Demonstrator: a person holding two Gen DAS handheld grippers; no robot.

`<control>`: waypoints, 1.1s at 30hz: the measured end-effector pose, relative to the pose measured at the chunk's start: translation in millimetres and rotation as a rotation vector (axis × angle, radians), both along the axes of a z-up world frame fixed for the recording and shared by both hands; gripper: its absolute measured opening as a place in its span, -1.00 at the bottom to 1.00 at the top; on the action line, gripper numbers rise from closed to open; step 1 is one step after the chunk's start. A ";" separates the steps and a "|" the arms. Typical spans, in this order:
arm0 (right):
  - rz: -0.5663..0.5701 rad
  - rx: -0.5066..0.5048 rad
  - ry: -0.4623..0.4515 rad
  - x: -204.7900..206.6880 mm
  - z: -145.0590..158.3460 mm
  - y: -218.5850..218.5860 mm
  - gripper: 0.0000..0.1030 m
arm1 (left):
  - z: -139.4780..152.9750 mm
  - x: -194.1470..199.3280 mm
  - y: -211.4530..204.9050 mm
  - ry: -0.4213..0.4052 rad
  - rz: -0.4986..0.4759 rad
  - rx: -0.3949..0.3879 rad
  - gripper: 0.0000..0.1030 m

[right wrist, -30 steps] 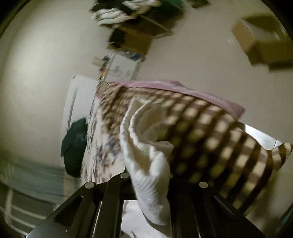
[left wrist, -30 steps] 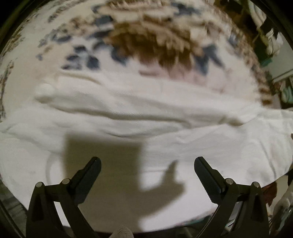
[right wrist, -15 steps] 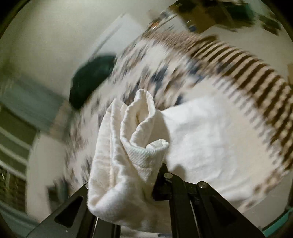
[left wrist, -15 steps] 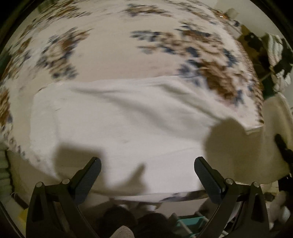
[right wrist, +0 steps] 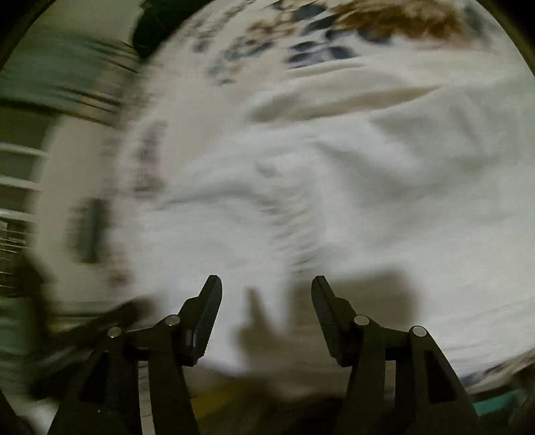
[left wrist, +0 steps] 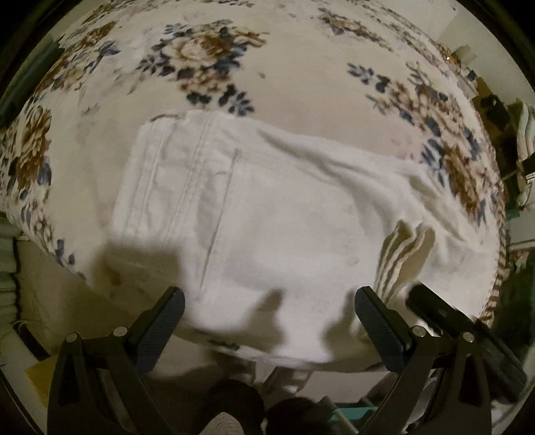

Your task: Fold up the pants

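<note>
Through my left wrist camera I look steeply down on the white pants, folded over on themselves into a broad rectangle on the floral blanket that covers the bed. Long stitched seams run down the left part of the fabric, and at the right edge several layered folds stack up, with loose wrinkled cloth trailing off beyond them. My left gripper stands wide open above the near edge of the pants, its ribbed fingers clear of the cloth with nothing between them; its shadow falls on the fabric. A dark part of my right gripper shows just beside my left tool's right finger, near the stacked folds. At the bottom of this view sit dark rounded shapes I cannot identify. Through my right wrist camera the picture is heavily smeared, but the white pants fill most of it, with the blanket's blue and brown flowers at the top. My right gripper has just been opening; its jaws now stand apart, about half spread, and nothing lies between them, the cloth resting below.
</note>
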State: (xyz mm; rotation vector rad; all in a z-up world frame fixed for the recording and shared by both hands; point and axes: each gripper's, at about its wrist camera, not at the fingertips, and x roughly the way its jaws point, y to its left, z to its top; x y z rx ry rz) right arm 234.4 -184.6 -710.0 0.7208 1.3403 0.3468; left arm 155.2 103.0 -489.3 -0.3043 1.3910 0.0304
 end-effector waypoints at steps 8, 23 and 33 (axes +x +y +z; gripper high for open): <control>-0.213 -0.237 0.042 -42.8 26.6 -125.0 0.19 | -21.1 37.6 -94.1 -0.017 -0.118 -0.027 1.00; -0.268 -0.477 0.160 -11.5 4.3 -207.6 0.19 | -58.0 66.4 -107.1 0.039 -0.110 0.105 1.00; 0.018 -0.623 0.223 -32.1 -14.4 -135.1 0.19 | -33.2 -33.6 10.9 0.129 0.122 0.119 1.00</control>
